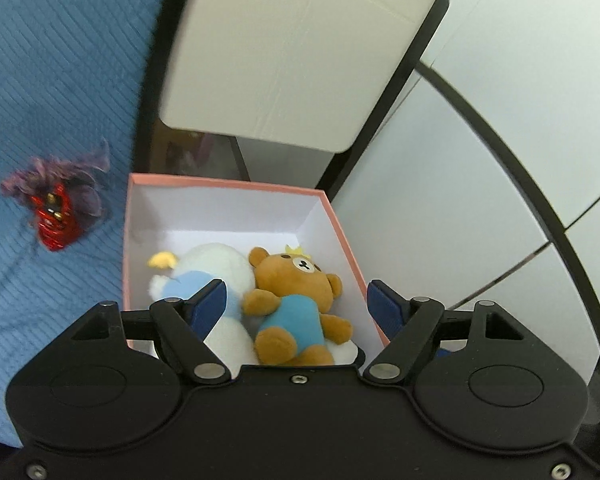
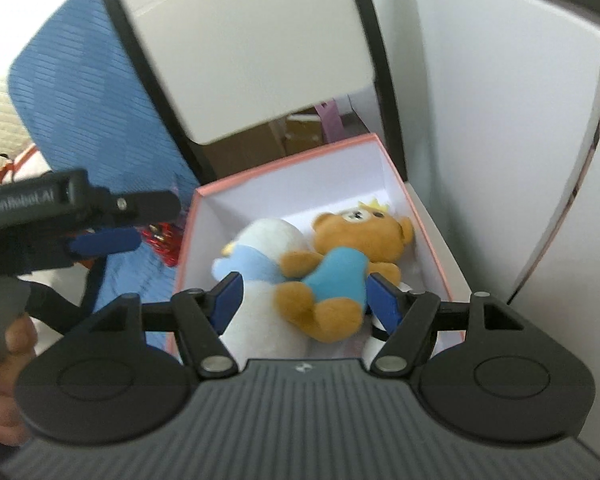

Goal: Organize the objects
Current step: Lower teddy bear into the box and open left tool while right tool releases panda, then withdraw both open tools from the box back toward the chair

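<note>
Two grippers hang tilted downward over an open pink box (image 1: 228, 184), both with jaws spread wide and nothing between the blue pads. The left gripper (image 1: 296, 300) looks down into the box from its near edge; in the right wrist view its black body and one blue pad (image 2: 104, 240) reach in from the left, with the person's hand (image 2: 4, 364) wrapped on the grip below. The right gripper (image 2: 304, 294) hovers above the same box, apart from the toys.

Beyond and below both sets of jaws, a brown teddy bear (image 1: 296, 300) in a blue shirt, with a small yellow crown, lies on its back inside the white-lined box. A white plush toy (image 1: 208, 268) with light-blue and yellow parts lies touching it on the left-jaw side. Outside the box, left of the left jaw, a red and purple trinket (image 1: 56, 200) rests on blue ribbed fabric (image 1: 52, 80).
</note>
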`<action>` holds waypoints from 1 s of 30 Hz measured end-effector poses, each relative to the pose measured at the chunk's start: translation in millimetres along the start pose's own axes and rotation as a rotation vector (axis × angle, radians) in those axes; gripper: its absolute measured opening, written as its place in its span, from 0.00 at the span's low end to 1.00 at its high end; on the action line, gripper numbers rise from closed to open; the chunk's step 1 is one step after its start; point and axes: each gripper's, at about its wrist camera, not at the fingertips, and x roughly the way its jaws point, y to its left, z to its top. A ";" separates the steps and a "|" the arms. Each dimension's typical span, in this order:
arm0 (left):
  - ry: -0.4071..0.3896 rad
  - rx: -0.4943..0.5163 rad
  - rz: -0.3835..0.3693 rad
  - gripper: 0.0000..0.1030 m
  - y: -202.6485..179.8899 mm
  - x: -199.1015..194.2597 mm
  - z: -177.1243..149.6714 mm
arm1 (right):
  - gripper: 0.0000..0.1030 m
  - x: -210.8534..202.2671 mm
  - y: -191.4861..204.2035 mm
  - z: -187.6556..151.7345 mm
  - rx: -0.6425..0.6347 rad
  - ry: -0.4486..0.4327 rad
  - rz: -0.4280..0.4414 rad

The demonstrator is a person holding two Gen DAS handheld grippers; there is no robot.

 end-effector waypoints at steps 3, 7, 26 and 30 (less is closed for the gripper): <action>-0.028 0.004 -0.004 0.74 5.6 -23.6 -0.2 | 0.68 -16.0 15.7 -1.2 -0.012 -0.025 0.017; -0.060 0.010 0.001 0.74 15.4 -54.2 -4.7 | 0.68 -31.8 36.8 -4.0 -0.029 -0.052 0.040; -0.179 -0.006 0.042 0.73 72.5 -185.2 -43.1 | 0.68 -80.2 130.7 -44.9 -0.118 -0.105 0.106; -0.196 -0.002 0.058 0.73 80.7 -205.2 -50.5 | 0.68 -86.2 148.7 -54.9 -0.135 -0.103 0.125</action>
